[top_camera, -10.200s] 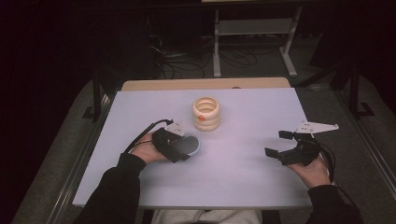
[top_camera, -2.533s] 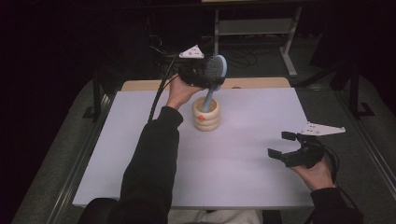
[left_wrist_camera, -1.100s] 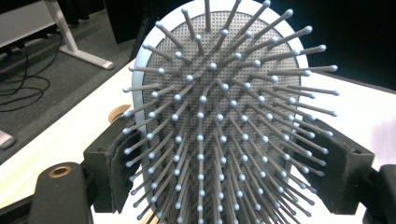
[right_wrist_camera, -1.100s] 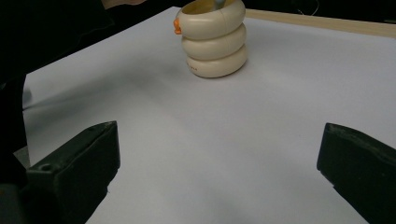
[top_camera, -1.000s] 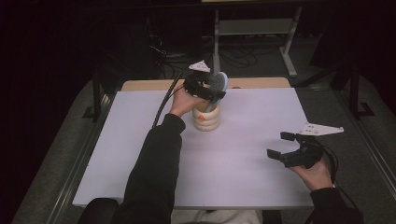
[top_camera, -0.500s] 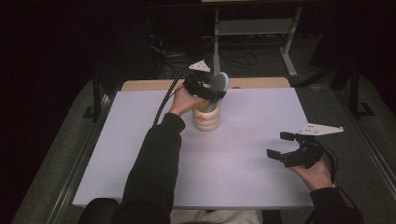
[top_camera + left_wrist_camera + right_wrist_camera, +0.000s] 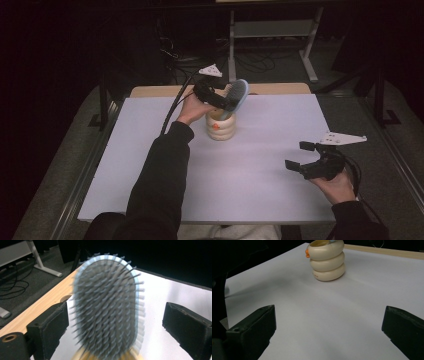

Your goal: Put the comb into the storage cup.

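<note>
Inside cream holder, hairbrush handle hidden, bristles blurred

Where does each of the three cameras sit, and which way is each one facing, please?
High view: above the person's side, looking forward and down on the white table; both forearms, left gripper and right gripper show.
Left gripper view: rides the left gripper, looking between its parted jaws at the hairbrush.
Right gripper view: rides the right gripper, looking low across the table at the cream ringed holder; its jaws are wide apart.
Shared: the holder shows in the high view and the right gripper view.
</note>
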Motion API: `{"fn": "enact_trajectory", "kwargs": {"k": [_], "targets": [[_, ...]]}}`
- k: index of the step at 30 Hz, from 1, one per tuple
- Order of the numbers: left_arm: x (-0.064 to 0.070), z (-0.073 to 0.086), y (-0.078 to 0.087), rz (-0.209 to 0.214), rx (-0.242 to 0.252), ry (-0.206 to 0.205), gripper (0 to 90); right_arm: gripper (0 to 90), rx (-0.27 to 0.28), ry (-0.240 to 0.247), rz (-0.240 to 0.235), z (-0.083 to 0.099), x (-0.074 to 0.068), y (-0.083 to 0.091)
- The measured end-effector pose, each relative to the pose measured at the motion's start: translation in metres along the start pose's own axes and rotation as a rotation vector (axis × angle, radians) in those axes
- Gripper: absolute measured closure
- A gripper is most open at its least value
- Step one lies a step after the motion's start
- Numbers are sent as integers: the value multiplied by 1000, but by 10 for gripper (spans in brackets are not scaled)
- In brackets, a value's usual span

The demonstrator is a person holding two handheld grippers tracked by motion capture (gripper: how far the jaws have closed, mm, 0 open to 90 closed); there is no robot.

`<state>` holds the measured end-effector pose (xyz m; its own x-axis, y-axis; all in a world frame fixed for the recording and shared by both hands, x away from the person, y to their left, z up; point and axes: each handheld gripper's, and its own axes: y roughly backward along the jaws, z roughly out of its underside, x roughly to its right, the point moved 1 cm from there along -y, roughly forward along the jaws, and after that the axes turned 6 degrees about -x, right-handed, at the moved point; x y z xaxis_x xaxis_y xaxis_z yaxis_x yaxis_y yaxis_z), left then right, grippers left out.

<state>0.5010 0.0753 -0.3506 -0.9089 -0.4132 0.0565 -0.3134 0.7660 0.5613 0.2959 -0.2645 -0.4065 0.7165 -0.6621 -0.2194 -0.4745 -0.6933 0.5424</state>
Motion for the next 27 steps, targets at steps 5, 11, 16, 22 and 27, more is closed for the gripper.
{"fn": "enact_trajectory", "kwargs": {"k": [5, 11, 16, 22, 27], "targets": [[0, 5, 8, -6, 5, 6, 17, 0, -1, 1, 0, 0, 0, 0], [1, 10, 22, -3, 24, 15, 0, 0, -4, 2, 1, 0, 0, 0], [0, 16, 33, -12, 17, 19, 0, 0, -5, 3, 3, 0, 0, -1], [2, 23, 49, -20, 36, 27, 0, 0, -8, 1, 3, 0, 0, -1], [4, 33, 58, -19, 56, 28, 0, 0, -10, 4, 4, 0, 0, -1]]}}
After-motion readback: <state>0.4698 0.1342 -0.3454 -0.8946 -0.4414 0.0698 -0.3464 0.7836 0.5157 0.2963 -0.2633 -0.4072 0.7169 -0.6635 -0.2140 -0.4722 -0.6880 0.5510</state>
